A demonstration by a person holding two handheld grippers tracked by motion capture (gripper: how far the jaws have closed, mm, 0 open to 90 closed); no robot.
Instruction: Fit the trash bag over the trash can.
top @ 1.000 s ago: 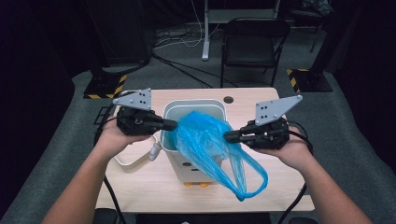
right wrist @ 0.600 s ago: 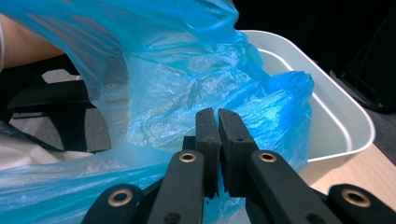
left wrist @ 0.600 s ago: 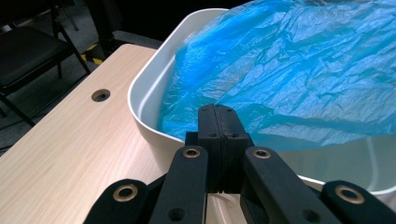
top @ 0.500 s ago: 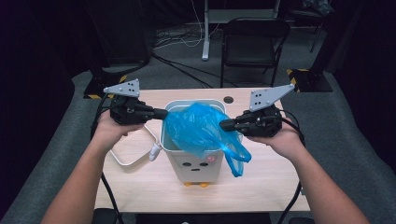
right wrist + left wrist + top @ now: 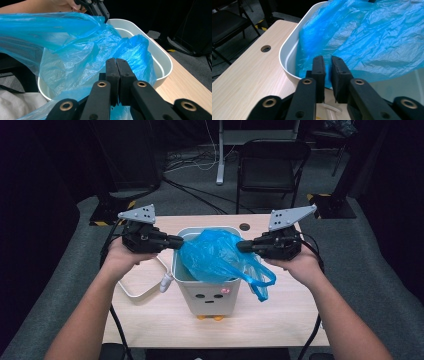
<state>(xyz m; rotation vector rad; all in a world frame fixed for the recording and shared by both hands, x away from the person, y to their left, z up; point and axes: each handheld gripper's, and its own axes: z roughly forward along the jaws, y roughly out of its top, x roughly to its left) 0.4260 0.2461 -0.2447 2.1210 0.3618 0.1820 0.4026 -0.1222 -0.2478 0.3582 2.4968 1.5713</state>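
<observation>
L gripper [image 5: 177, 241] jaws just parting at bin [image 5: 207, 292] rim, R gripper [image 5: 241, 246] clamped on blue bag [image 5: 215, 257]

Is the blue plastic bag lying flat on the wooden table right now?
No: in the high view the crumpled blue plastic bag sits in the mouth of the white plastic bin, with one part hanging over its right rim.

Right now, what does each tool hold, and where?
The right tool clamps the rim of the blue bag. On the left tool the jaws have just been opening, the opposite rim loose between them.
</observation>
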